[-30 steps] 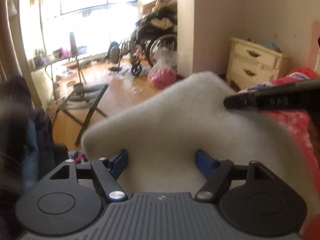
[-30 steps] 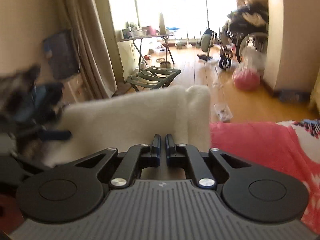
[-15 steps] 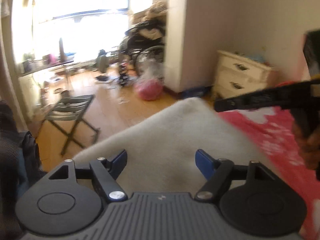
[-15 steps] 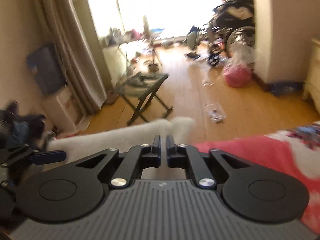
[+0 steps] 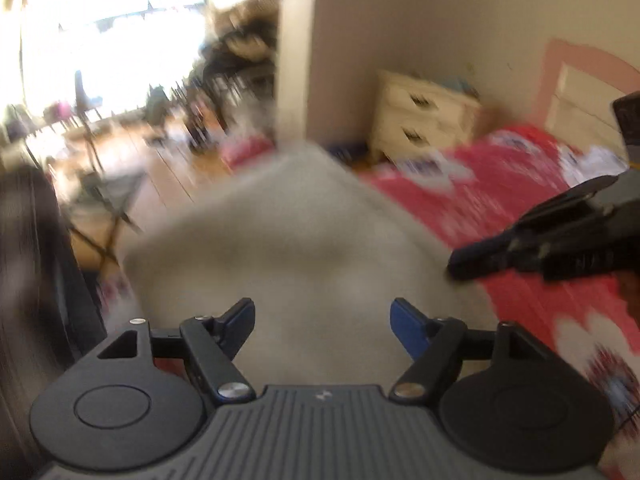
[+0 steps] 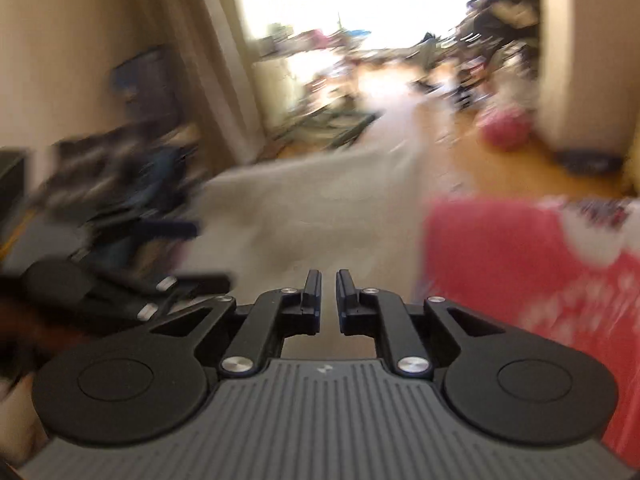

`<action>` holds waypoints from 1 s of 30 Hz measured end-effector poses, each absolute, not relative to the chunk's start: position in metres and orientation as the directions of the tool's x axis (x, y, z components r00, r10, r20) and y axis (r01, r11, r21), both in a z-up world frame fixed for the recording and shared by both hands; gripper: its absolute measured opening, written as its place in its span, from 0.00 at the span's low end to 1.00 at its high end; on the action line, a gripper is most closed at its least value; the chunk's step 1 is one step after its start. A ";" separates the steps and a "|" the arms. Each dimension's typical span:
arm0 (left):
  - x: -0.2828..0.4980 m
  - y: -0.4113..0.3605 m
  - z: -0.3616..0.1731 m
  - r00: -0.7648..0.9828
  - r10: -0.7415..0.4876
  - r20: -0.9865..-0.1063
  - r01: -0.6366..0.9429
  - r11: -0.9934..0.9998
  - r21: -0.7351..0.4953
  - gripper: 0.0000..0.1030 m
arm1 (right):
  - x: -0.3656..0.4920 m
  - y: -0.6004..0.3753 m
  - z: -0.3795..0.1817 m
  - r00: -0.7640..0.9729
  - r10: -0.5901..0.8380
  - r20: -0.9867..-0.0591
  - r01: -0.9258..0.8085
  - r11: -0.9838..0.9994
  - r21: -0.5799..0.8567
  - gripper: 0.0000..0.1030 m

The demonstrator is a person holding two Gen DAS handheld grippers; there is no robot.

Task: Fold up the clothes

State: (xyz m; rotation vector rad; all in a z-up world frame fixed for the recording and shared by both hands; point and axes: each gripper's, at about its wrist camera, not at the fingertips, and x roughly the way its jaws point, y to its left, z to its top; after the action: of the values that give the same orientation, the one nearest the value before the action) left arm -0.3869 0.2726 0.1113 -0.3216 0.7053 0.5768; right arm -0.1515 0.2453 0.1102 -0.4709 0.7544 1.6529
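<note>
At the upper left of your left wrist view a bright window (image 5: 112, 32) washes out the wooden floor (image 5: 176, 184) below it; a beige wall (image 5: 420, 28) fills the upper right, with a cream chest of drawers (image 5: 420, 120) against it, all blurred

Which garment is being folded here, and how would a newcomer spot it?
Start at the red floral bedspread filling the right of the left wrist view. The cream fleece garment lies on its near-left part, directly ahead of the open left gripper. It is the only pale, plain, fuzzy cloth against that patterned red.
</note>
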 end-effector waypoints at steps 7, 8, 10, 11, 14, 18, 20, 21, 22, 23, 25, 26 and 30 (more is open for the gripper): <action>-0.377 0.235 0.086 0.584 0.425 -0.692 -0.594 0.804 -0.007 0.76 | -0.177 0.228 0.057 -0.166 0.641 -0.750 -0.983 -0.044 0.180 0.08; -0.383 0.233 0.092 0.599 0.408 -0.689 -0.592 0.805 -0.037 0.76 | -0.175 0.217 0.065 -0.151 0.651 -0.744 -0.983 -0.020 0.181 0.09; -0.395 0.226 0.102 0.614 0.397 -0.683 -0.592 0.803 -0.066 0.77 | -0.177 0.189 0.078 -0.107 0.662 -0.742 -0.989 0.004 0.146 0.11; -0.397 0.225 0.105 0.622 0.393 -0.678 -0.590 0.803 -0.076 0.77 | -0.175 0.180 0.078 -0.089 0.658 -0.748 -0.990 0.022 0.137 0.13; -0.389 0.224 0.110 0.647 0.387 -0.657 -0.579 0.810 -0.094 0.77 | -0.161 0.161 0.070 -0.031 0.636 -0.771 -0.985 0.110 0.131 0.15; -0.376 0.226 0.117 0.677 0.371 -0.636 -0.563 0.817 -0.124 0.77 | -0.135 0.160 0.050 -0.016 0.679 -0.734 -0.942 0.235 0.238 0.16; -0.362 0.233 0.121 0.683 0.336 -0.649 -0.554 0.817 -0.160 0.76 | -0.127 0.157 0.045 -0.004 0.704 -0.710 -0.922 0.273 0.275 0.16; -0.355 0.237 0.124 0.695 0.313 -0.647 -0.537 0.825 -0.178 0.76 | -0.123 0.156 0.042 0.003 0.715 -0.699 -0.910 0.291 0.294 0.16; -0.346 0.241 0.127 0.713 0.285 -0.640 -0.498 0.849 -0.177 0.77 | -0.120 0.156 0.039 -0.001 0.726 -0.688 -0.898 0.301 0.320 0.16; -0.338 0.242 0.129 0.722 0.260 -0.641 -0.448 0.881 -0.148 0.77 | -0.118 0.157 0.035 -0.017 0.736 -0.676 -0.889 0.299 0.347 0.16; -0.316 0.241 0.132 0.709 0.226 -0.668 -0.320 0.947 -0.019 0.77 | -0.117 0.155 0.031 -0.032 0.747 -0.664 -0.897 0.271 0.349 0.16; -0.308 0.240 0.133 0.701 0.221 -0.678 -0.264 0.964 0.042 0.77 | -0.117 0.156 0.030 -0.037 0.750 -0.661 -0.909 0.250 0.335 0.16; -0.288 0.248 0.134 0.650 0.179 -0.738 -0.194 0.979 0.067 0.77 | -0.114 0.157 0.028 -0.104 0.792 -0.602 -0.922 0.150 0.358 0.19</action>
State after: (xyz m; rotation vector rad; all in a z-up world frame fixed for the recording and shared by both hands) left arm -0.2879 0.2481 0.1341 -0.0185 0.8363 0.2121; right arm -0.1139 0.1569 0.0277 -0.1992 0.8306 1.4594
